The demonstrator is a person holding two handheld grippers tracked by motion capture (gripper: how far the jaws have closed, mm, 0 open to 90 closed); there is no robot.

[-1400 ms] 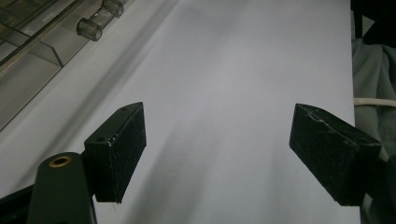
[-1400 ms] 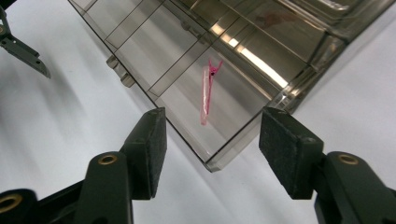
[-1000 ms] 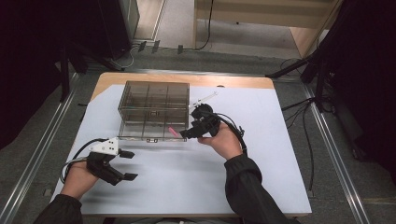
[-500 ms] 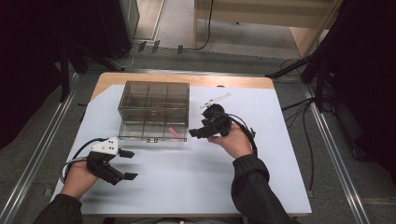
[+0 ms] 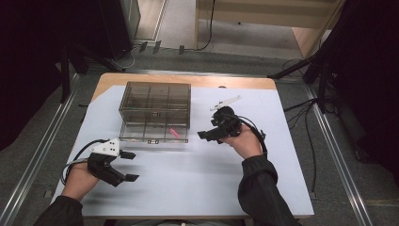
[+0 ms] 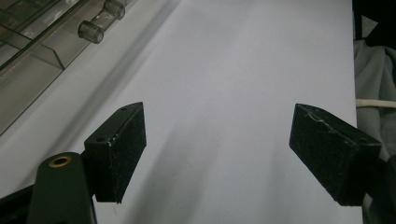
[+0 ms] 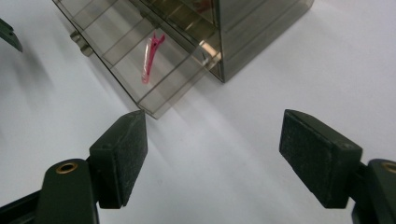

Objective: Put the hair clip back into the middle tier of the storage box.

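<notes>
The pink clip (image 7: 150, 57) lies flat in the pulled-out lowest drawer (image 7: 140, 65) of the smoked plastic drawer cabinet (image 5: 155, 110), in a front compartment toward the cabinet's right side. We begin at the right gripper (image 5: 210, 135): its jaws stand wide apart and hold nothing. In the right gripper view the clip sits at about eleven o'clock from the gap between the jaws, near but not touching, with its long axis running from twelve to six o'clock with a slight tilt toward one. In the high view the clip (image 5: 174, 133) lies at nine o'clock from that gripper. We judge the right hand (image 5: 244, 143) the nearer one. The left gripper (image 5: 128, 165) rests low on the white table sheet (image 5: 188, 188), jaws likewise wide and empty; the drawer front lies at about one o'clock from it. A white part (image 5: 226, 102) lies at twelve o'clock beyond the right gripper.
</notes>
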